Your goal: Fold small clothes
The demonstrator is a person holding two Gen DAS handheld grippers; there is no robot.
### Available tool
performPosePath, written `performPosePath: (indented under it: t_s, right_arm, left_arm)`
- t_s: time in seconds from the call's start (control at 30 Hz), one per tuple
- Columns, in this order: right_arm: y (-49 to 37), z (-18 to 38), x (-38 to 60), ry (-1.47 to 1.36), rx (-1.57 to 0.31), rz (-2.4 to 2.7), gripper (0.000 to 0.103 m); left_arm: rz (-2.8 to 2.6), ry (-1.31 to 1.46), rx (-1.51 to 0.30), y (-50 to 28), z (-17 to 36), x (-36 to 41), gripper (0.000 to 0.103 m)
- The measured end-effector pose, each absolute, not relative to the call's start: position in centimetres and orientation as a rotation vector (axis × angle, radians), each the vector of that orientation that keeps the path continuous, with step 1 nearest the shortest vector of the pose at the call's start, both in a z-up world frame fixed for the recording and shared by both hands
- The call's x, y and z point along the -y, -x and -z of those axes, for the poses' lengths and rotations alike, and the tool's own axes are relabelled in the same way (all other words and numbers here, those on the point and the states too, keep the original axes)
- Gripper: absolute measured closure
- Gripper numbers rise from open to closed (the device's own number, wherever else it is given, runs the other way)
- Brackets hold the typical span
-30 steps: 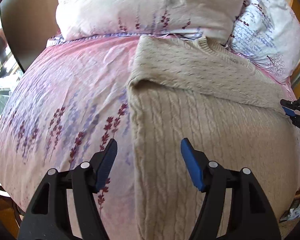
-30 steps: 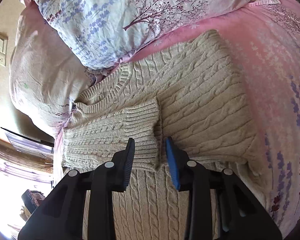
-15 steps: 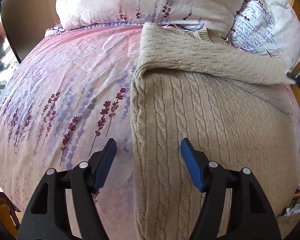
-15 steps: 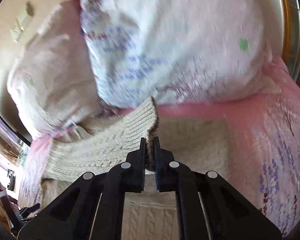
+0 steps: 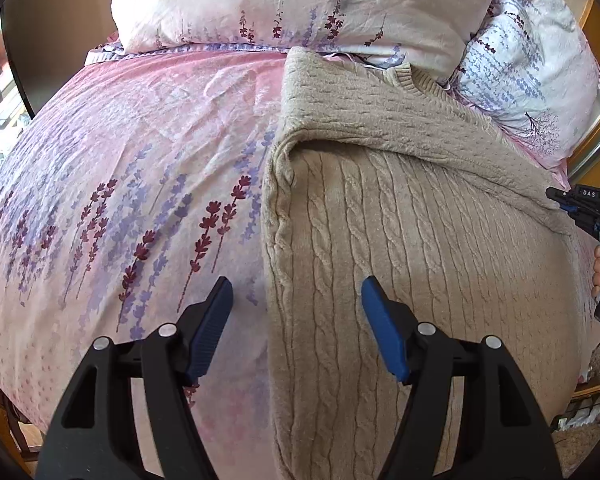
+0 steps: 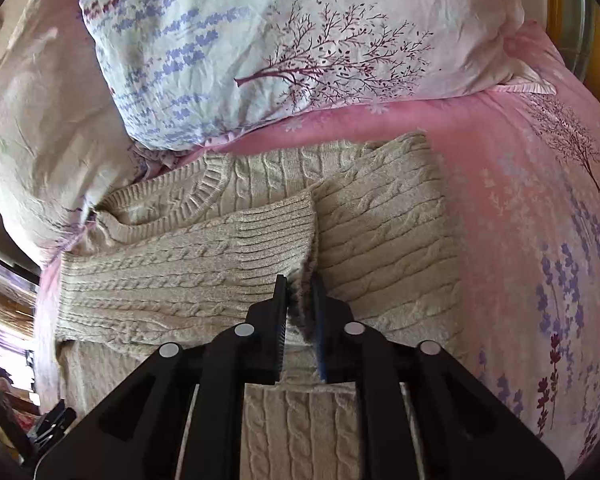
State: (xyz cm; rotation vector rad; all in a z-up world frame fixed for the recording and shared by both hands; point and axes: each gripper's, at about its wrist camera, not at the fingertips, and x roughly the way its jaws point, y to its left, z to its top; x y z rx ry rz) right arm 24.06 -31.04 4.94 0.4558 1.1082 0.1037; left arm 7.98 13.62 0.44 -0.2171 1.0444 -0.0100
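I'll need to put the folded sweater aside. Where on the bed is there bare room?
Bare pink sheet lies left of the sweater, below the pillows, and a narrower strip on its other side. The head end is crowded.

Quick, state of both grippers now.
Left gripper: open, holding nothing.
Right gripper: jaws just opening, sweater cuff between them.

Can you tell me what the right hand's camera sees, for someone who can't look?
The right gripper has the beige sweater's sleeve cuff between its jaws, over the sweater on a pink flowered bedsheet, with pillows behind.
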Motion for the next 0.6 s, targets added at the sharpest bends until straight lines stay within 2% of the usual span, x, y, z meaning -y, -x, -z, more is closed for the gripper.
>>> performPosePath:
  t_s: [0.03, 0.1, 0.33, 0.6]
  right_arm:
    - [-23.3, -5.6, 32.0, -0.504, -1.083, -0.127, 0.054]
    - [-21.4, -6.9, 34.3, -0.588, -1.021, -0.157, 0.028]
    - [-15.1, -6.1, 41.3, -0.760, -1.046, -0.098, 0.029]
    - [-9.4, -2.3, 41.0, -0.886, -1.150, -0.181, 0.051]
  left_arm:
    - [0.016, 0.232, -1.045, -7.9, -0.5, -13.8, 0.037]
    - [0.041, 0.269, -1.047, -7.8, -0.5, -14.2, 0.041]
    - [0.133, 0.452, -1.045, -7.1, -0.3, -16.3, 0.047]
    - [0.219, 0.656, -1.043, -5.6, 0.7, -17.4, 0.057]
